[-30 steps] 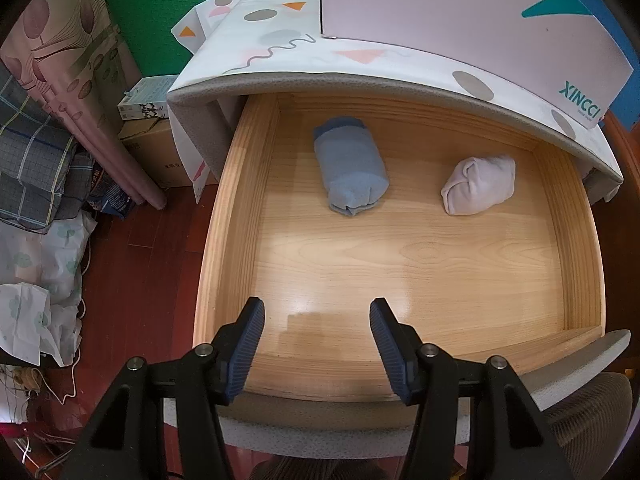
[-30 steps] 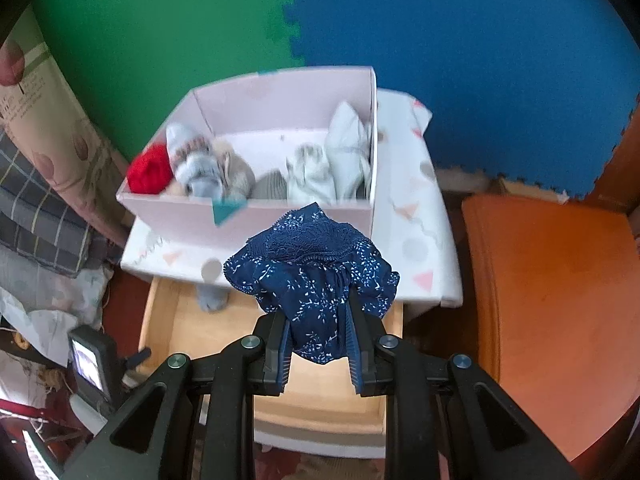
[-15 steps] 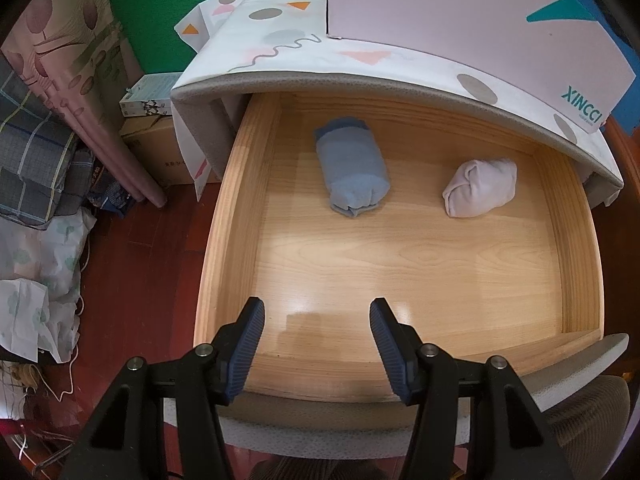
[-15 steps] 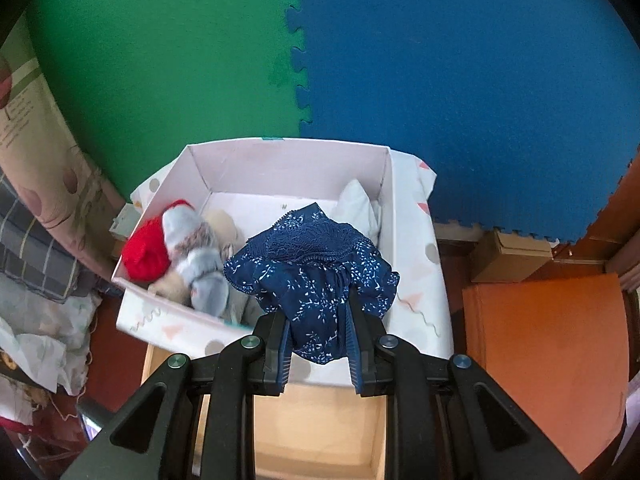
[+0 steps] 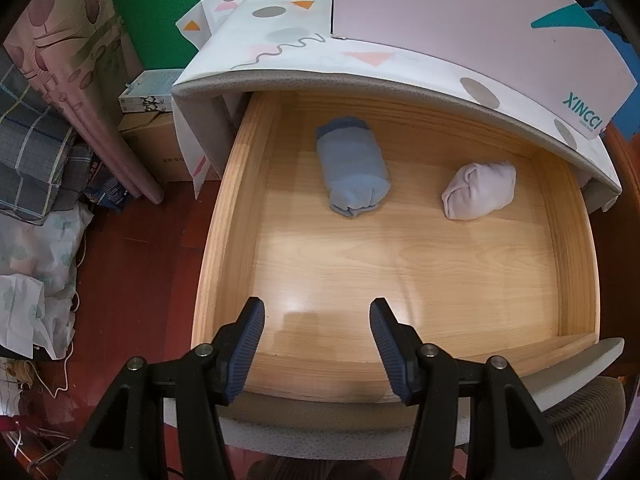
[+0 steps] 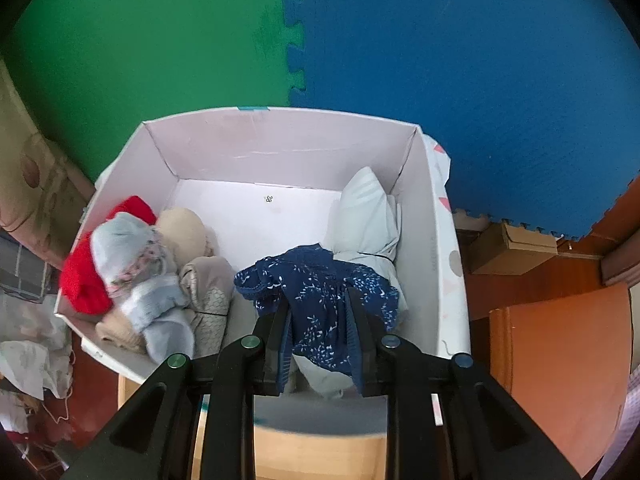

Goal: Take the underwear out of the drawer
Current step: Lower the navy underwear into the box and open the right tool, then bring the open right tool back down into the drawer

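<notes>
Over the pink box (image 6: 288,148), right gripper (image 6: 320,344) clamps navy floral underwear (image 6: 320,300) for drop-off, left gripper (image 5: 316,352) fingers apart and empty, while blue roll (image 5: 352,172) and white bundle (image 5: 478,190) remain in drawer (image 5: 240,208) at 12 and 1 o'clock.

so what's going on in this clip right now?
A person with two handheld grippers is emptying a drawer of underwear. The right gripper is clamped on a dark blue patterned piece, holding it over a white box that already has several rolled garments inside. The left gripper hangs open over the wooden drawer, holding nothing. Two items remain there: a blue roll and a white bundle.
</notes>
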### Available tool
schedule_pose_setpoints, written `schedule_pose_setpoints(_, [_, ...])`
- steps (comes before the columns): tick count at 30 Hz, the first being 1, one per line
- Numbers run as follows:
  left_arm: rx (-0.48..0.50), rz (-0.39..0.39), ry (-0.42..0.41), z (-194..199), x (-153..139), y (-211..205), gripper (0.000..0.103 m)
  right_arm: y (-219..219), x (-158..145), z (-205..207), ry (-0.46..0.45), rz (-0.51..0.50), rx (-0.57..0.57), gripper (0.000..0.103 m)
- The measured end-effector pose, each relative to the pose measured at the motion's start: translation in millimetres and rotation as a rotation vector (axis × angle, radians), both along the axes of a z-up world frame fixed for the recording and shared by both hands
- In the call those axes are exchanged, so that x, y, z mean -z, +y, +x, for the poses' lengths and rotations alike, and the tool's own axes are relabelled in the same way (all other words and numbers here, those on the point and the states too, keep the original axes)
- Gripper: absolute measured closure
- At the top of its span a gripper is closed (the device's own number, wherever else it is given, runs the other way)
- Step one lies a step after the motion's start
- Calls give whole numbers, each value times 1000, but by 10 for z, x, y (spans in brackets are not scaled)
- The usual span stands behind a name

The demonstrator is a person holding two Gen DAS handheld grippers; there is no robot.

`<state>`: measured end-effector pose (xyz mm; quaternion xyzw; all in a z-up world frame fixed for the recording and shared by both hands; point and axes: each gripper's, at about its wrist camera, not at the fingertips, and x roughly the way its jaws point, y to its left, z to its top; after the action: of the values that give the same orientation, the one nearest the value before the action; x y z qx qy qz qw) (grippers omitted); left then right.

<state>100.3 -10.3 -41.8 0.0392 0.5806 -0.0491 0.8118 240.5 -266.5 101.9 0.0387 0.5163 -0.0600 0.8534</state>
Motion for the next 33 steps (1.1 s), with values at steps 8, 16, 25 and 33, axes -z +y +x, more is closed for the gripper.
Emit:
schedule_pose_setpoints(8, [-5,0,0,6,-1,7,47,23,199,85,37,-20,-6,77])
schedule_pose_setpoints(16, [-11,-3,0,7,-5,14,47,-21,151,75,13,-6,-7,69])
schedule_pose_setpoints(25, [-36,-3,12,24,13,49,47,-70,-150,-215,-66,6,-52,68])
schedule_pose_setpoints(33, [-64,0,5,19,7,91,47,82,-332,-813,-171,3,-288,68])
